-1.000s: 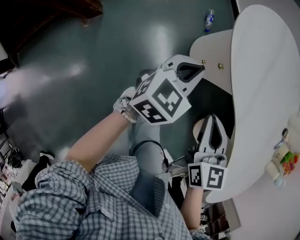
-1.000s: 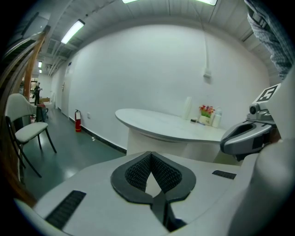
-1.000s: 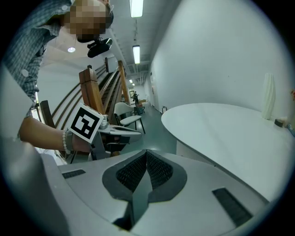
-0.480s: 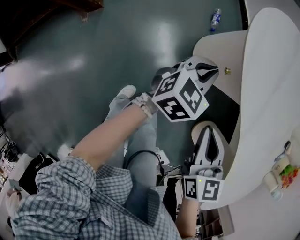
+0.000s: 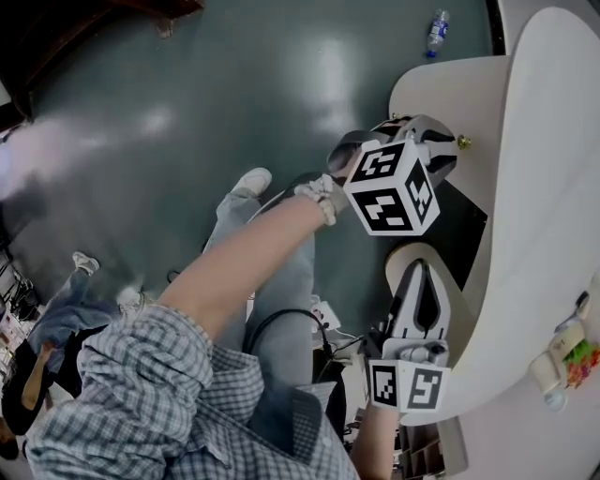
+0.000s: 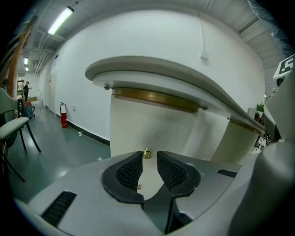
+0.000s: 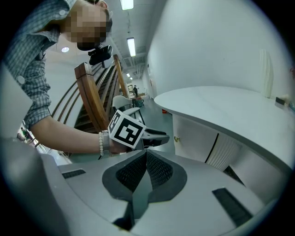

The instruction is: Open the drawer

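Under the white desk top (image 5: 553, 141) hangs a cream drawer front (image 6: 152, 124) with a small brass knob (image 6: 147, 154), also seen in the head view (image 5: 462, 142). My left gripper (image 6: 148, 159) points at that knob. Its jaws have just been opening and now stand apart; the knob sits just beyond the tips, nothing between the pads. A second brass knob (image 6: 139, 186) shows lower down. My right gripper (image 5: 428, 267) hangs shut and empty below the desk edge. In the right gripper view the left gripper (image 7: 159, 137) reaches toward the knob (image 7: 176, 138).
A water bottle (image 5: 437, 22) lies on the dark floor past the desk. Small items (image 5: 567, 356) stand on the desk top at the right. A fire extinguisher (image 6: 63, 115) and a chair (image 6: 14, 129) are off to the left. A wooden frame (image 7: 92, 101) rises behind.
My left gripper has moved right and down, close to the drawer's brass knob, and its jaws have parted. The right gripper has sunk a little.
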Available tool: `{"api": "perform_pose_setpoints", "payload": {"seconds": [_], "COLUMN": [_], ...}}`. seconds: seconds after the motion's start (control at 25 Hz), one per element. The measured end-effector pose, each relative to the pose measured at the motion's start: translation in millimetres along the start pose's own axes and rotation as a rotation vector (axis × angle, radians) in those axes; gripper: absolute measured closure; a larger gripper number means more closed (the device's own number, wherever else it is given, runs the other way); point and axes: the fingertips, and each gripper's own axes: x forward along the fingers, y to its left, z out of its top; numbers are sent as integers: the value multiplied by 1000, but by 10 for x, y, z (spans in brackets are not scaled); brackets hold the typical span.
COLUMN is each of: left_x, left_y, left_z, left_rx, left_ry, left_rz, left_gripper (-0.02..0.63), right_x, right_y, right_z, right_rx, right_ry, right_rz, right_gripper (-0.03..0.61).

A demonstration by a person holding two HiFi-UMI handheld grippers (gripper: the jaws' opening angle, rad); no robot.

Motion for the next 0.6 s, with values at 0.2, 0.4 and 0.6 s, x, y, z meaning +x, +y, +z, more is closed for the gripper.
{"api": "perform_pose_setpoints", "payload": {"seconds": [0.2, 0.4, 0.6], "left_x": [241, 440, 573], "left_y": [11, -7, 50], "left_z": [-29, -74, -63], "left_rx": [4, 30, 23], "left_ry": [14, 41, 51], "left_rz": [-20, -26, -7], "left_gripper": [479, 443, 445], "right_x": [29, 2, -18], "right_y": [-44, -110, -105], "right_z": [-10, -43, -69], "right_rx": [11, 27, -50], "right_ry": [-6, -4, 12], "right_rz": [7, 1, 8], "right_gripper": [569, 569, 571]}}
